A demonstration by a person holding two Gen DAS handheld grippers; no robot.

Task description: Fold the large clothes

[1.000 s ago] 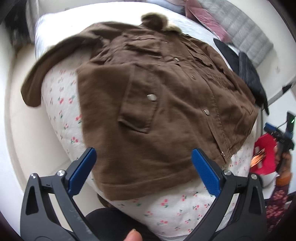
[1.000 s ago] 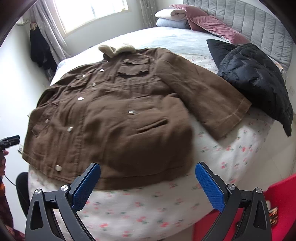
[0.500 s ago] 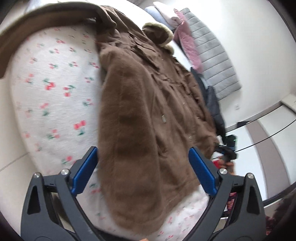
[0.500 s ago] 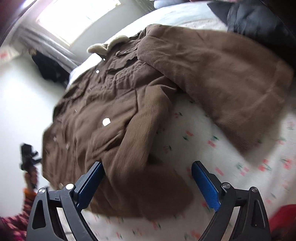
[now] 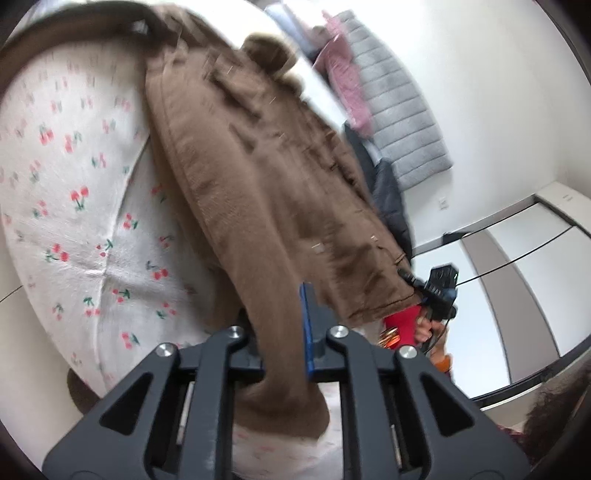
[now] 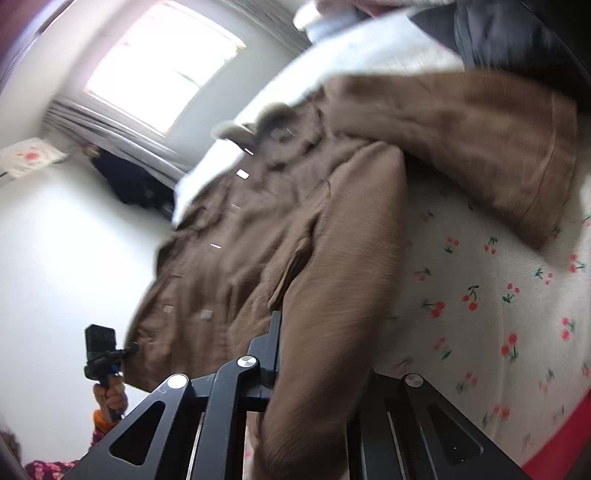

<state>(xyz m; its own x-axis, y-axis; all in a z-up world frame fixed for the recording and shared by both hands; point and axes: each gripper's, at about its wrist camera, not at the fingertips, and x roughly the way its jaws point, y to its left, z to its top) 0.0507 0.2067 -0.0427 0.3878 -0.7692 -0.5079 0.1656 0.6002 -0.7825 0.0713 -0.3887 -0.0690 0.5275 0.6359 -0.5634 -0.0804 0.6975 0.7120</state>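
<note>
left wrist view: left tongs (image 5: 284, 328) have just been closing and now pinch a fold of the brown jacket (image 5: 258, 177) at its near hem; cloth bunches between the jaws and spills over the frame below. jacket lies front up, snaps showing, on the bed (image 5: 74, 206) with the cherry-print sheet, pale collar toward the far end, one sleeve (image 5: 74, 22) flung out along the top edge. step in hand, as i judge it: both hem corners gripped, fold barely begun. next move likely calls for lifting the hem and carrying it toward the collar, both hands level so the thick cloth doubles evenly. around: black padded garment (image 5: 388, 192) just past the jacket's far side, grey headboard (image 5: 399, 122) and pink pillow (image 5: 343, 81) beyond. right tongs (image 5: 410, 278) show small at the other hem corner, a hand below them; whether they bite cloth is not clear from here.

right wrist view: right tongs (image 6: 306, 362) have also just been closing and clamp a thick roll of jacket (image 6: 258, 229) hem. the other sleeve (image 6: 480, 147) lies spread across the sheet (image 6: 480, 295); i judge it will need tucking in, or it hangs out of the fold. black garment (image 6: 517, 33) sits near that sleeve. left tongs (image 6: 131, 349) visible far left, window (image 6: 162, 70) behind. heavy blur throughout.
</note>
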